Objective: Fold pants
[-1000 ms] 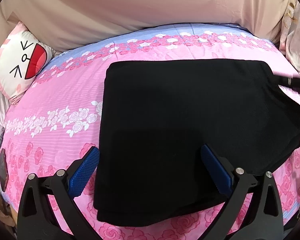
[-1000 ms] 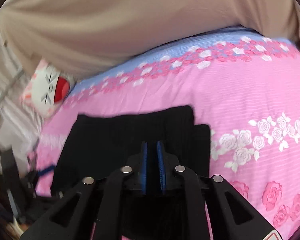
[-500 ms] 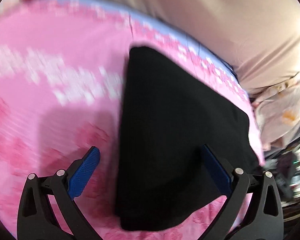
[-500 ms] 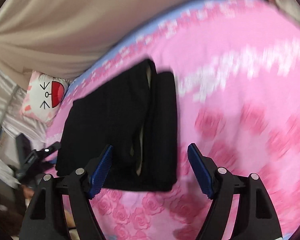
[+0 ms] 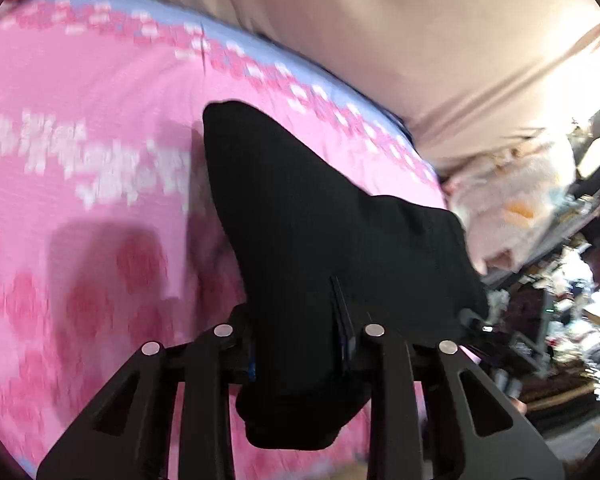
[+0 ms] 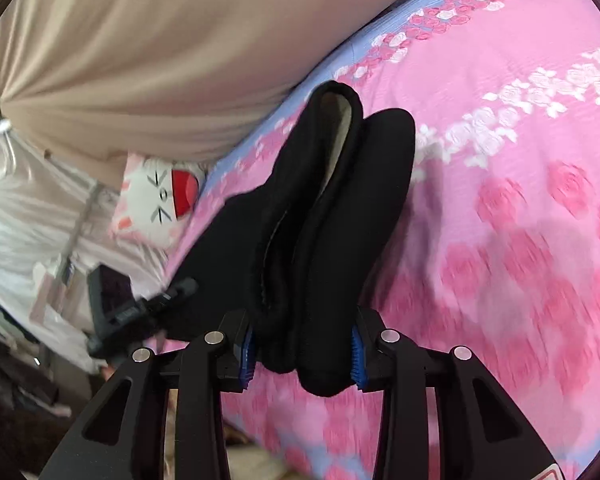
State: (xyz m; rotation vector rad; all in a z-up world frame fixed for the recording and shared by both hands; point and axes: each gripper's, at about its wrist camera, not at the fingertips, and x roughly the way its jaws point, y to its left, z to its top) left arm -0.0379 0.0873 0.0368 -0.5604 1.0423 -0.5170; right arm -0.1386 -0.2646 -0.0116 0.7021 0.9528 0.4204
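1. Pants (image 5: 320, 220): black and already folded into a thick bundle, lying on the bed. We hold them at both short ends, so the stack can be moved as one piece without the layers sliding apart.

2. Left tool (image 5: 300, 354): its jaws have just been closing and now pinch the near end of the pants. The cloth bulges up between the pads and hangs over the front of them. We judge the grip deep enough to catch every layer at this end.

3. Right tool (image 6: 302, 350): its jaws have also just been closing. The blue pads (image 6: 247, 350) now press on the opposite end, where two rolled edges of the fold sit side by side between them (a pale lining shows inside one roll). Taking both rolls together keeps the fold shut.

4. Bed (image 6: 520, 220): pink sheet with roses and a blue band along the far edge. The pants lie near its front edge, within reach of both tools.

5. Pillow (image 6: 160, 200): white, with a cartoon face, at the head of the bed, well apart from the pants.

6. Status: folding looks nearly done. We expect a lift or a last tidy-up next. The risk is an inner layer slipping out.
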